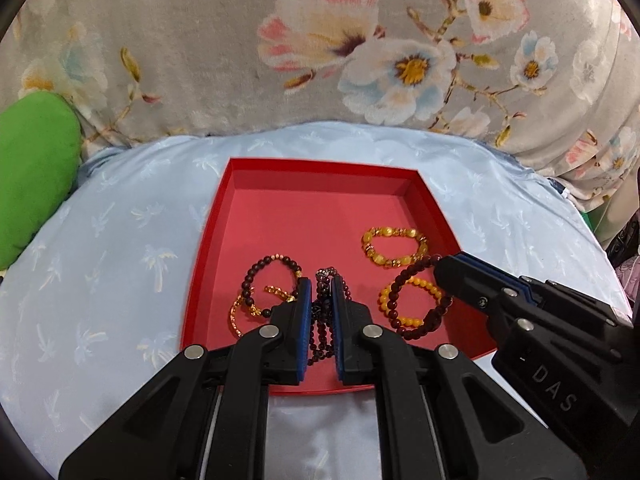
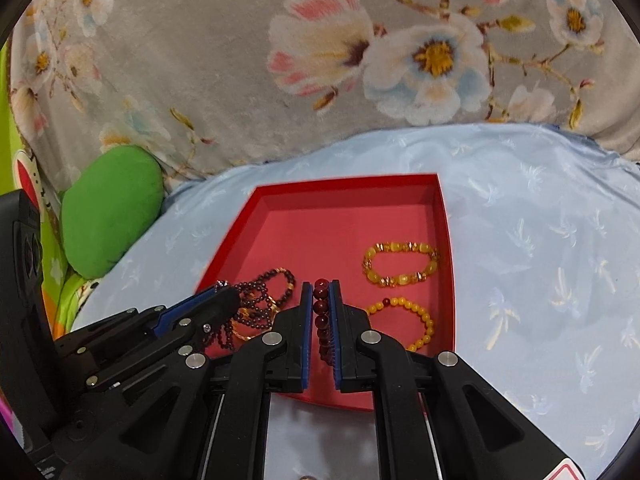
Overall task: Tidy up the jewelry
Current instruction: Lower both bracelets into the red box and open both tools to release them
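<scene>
Your left gripper (image 1: 322, 292) is clamped on the multi-strand garnet bead string (image 1: 323, 320), and your right gripper (image 2: 321, 292) is clamped on the dark red bead bracelet (image 2: 321, 312). Both sit inside the red tray (image 1: 320, 168), near its front edge, on the pale blue cloth (image 1: 120, 220).

What the coming move turns on, as I judge it: each piece already lies between its own gripper's fingers, running along them, near to far. The two grippers are close side by side, left one over the tray's left-centre, right one toward the right. Keep them apart as you lift or lay down.

From the left wrist view, the dark red bracelet's loop drapes over the small yellow bead bracelet (image 1: 412, 300), so a pull could drag that one along. The garnet string touches the dark bracelet with gold beads (image 1: 272, 280) and a thin gold chain (image 1: 248, 308) on the left; watch for snagging there.

Farther right, the large amber bead bracelet (image 1: 394, 248) lies flat, clear of both grippers. The tray's far half is bare floor, the likeliest room for laying pieces out separately.
</scene>
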{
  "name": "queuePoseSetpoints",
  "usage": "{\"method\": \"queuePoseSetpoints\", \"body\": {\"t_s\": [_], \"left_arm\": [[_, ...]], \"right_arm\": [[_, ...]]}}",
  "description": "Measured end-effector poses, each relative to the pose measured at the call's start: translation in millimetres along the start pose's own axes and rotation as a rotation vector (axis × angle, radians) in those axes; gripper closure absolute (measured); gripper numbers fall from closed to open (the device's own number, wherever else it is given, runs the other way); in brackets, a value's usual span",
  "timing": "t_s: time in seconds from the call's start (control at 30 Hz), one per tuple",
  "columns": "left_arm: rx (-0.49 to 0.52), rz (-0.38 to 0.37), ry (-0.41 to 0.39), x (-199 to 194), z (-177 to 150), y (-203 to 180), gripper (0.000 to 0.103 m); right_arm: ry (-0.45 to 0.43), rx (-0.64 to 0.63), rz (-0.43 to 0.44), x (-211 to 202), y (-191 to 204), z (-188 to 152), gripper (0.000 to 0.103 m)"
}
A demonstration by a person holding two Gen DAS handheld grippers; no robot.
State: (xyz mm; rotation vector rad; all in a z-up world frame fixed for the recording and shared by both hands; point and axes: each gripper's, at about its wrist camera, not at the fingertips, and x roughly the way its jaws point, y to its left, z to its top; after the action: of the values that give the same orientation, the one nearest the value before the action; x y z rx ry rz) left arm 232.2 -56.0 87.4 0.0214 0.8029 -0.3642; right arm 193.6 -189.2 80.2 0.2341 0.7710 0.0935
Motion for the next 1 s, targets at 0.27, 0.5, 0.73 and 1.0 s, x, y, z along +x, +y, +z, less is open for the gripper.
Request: {"method": "queuePoseSetpoints", "body": {"t_s": [0.27, 0.5, 0.73, 1.0], "left_arm": [[-0.011, 0.031, 0.076, 38, -16, 13, 0.093], [-0.036, 0.056, 0.054, 41, -24, 17, 0.07], [-0.018, 0.07, 0.026, 32, -25, 11, 0.069], [-0.002, 0.064, 0.019, 13, -31, 4, 0.068]], "right_arm": [[0.071, 0.018, -0.064, 34, -25, -19, 0.095], [0.019, 0.05, -0.105, 28, -33, -26, 0.059], [0.011, 0.041, -0.094, 19, -29, -32, 0.058], [-0.003, 0.047, -0.08, -2, -23, -40, 0.058]]}}
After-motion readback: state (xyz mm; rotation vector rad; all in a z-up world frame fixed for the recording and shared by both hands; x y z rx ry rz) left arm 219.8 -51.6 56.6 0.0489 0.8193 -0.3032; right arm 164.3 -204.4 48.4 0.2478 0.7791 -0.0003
